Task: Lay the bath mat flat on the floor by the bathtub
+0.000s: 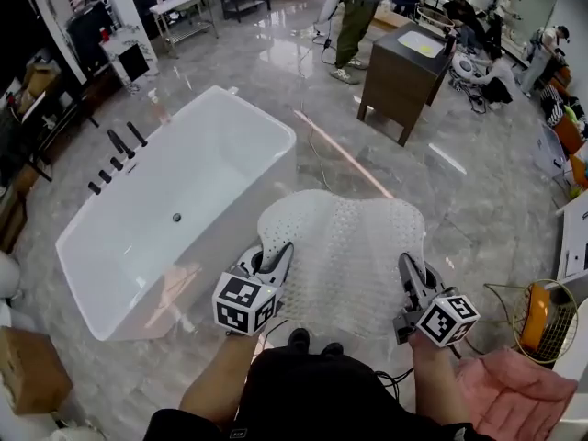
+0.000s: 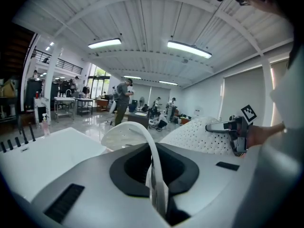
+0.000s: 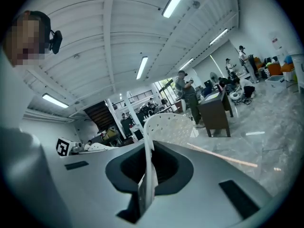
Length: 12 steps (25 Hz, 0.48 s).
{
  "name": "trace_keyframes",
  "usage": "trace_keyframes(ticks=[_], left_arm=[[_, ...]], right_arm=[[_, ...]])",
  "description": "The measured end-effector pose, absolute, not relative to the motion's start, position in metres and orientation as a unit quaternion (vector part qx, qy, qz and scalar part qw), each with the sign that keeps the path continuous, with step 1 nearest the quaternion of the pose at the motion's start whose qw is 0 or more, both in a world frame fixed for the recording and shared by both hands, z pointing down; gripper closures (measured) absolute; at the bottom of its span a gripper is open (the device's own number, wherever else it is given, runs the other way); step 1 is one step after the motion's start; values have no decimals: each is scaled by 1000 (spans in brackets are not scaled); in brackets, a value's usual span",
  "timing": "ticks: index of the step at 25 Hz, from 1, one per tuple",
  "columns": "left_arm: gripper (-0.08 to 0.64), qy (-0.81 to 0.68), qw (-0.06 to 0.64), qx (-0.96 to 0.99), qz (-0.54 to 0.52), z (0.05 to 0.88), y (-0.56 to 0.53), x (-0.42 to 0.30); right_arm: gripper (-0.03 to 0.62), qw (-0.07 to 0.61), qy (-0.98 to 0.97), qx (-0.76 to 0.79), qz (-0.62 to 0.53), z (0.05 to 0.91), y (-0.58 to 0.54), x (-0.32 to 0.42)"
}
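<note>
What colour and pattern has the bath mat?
The bath mat is white, dotted with small holes; see head view.

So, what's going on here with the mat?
A person holds a white mat up by its near edge. The left gripper and the right gripper are each shut on a corner. The mat is spread out beside the bathtub, still curved and not yet laid flat on the floor.
</note>
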<state>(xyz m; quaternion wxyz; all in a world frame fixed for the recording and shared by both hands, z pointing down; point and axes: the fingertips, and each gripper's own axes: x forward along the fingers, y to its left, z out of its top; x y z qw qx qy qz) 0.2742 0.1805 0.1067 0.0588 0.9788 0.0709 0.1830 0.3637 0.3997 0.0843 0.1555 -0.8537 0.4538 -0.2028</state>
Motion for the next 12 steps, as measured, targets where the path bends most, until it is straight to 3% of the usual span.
trace_keyframes(ticks=[12], left_arm=[[538,-79,84,976,183,122,49,214]], right_arm=[[571,123,574,-778,-223,87,230,380]])
